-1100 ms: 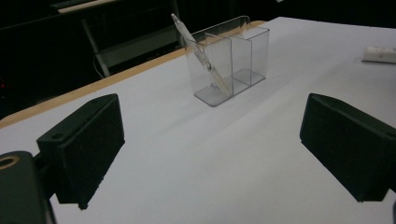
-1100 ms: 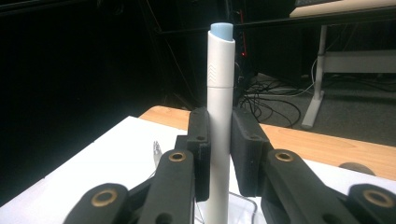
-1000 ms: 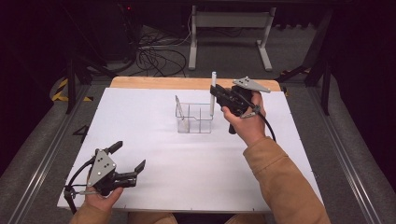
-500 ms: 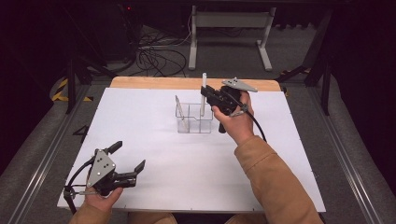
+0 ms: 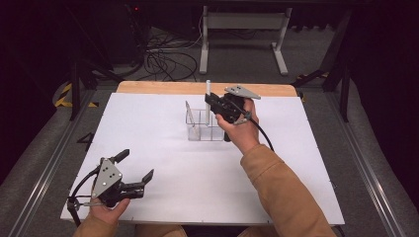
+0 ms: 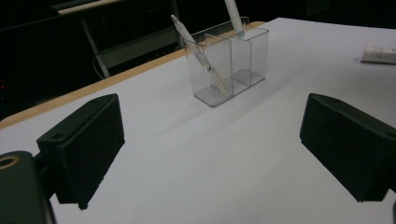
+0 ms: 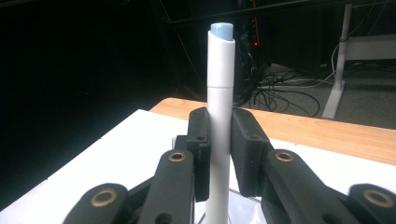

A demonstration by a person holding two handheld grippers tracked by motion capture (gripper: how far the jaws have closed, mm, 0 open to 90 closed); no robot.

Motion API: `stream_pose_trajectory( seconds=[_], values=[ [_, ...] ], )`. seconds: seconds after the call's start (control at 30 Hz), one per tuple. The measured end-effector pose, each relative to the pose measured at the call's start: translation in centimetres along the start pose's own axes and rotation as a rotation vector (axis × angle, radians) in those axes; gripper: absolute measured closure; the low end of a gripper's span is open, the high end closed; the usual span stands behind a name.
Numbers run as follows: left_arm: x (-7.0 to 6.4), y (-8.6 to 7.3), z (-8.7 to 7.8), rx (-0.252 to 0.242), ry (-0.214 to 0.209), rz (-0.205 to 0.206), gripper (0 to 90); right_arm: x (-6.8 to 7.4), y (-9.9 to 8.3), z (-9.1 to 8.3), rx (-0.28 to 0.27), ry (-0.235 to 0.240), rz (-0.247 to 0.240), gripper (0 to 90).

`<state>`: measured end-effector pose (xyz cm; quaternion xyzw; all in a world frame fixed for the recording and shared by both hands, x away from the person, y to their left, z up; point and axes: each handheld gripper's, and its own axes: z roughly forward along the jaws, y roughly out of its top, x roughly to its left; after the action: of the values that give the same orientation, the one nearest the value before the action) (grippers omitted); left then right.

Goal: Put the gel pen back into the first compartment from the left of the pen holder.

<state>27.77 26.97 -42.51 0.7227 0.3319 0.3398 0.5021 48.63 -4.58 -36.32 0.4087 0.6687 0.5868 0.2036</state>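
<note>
right gripper (image 5: pixel 213 102) moved left over holder (image 5: pixel 205 126) | pinching white pen (image 7: pixel 219 107) | left gripper (image 5: pixel 134 170) spread

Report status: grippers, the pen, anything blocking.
Right gripper shut on white pen, held upright over clear holder. Left gripper open, idle at near table edge. One pen already leaning in holder's end compartment; nothing in the way.

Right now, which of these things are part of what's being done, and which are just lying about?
In the job:
white pen, clamped in the right gripper
clear holder

Lying about:
slim pen, leaning in the holder
white object on the table
left gripper, open, idle
</note>
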Motion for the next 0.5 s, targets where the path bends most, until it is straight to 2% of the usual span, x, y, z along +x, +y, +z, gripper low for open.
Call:
stream_pose_trajectory(
  seconds=[0.37,0.4,0.47,0.5],
  values=[
    [0.04,-0.08,-0.04,0.002,-0.001,-0.002,7.1,0.13,-0.12,0.31,0.011,-0.005,-0.005,77.9],
    [0.05,-0.09,-0.05,0.002,-0.001,-0.001,7.1,0.11,-0.13,0.31,0.011,-0.005,-0.005,72.8],
    [0.06,-0.09,-0.07,0.001,0.0,-0.002,7.1,0.14,-0.13,0.29,0.01,0.024,-0.006,59.1],
    [0.07,-0.1,-0.08,0.001,0.0,-0.002,7.1,0.16,-0.13,0.23,0.01,0.032,-0.014,58.0]
  ],
)
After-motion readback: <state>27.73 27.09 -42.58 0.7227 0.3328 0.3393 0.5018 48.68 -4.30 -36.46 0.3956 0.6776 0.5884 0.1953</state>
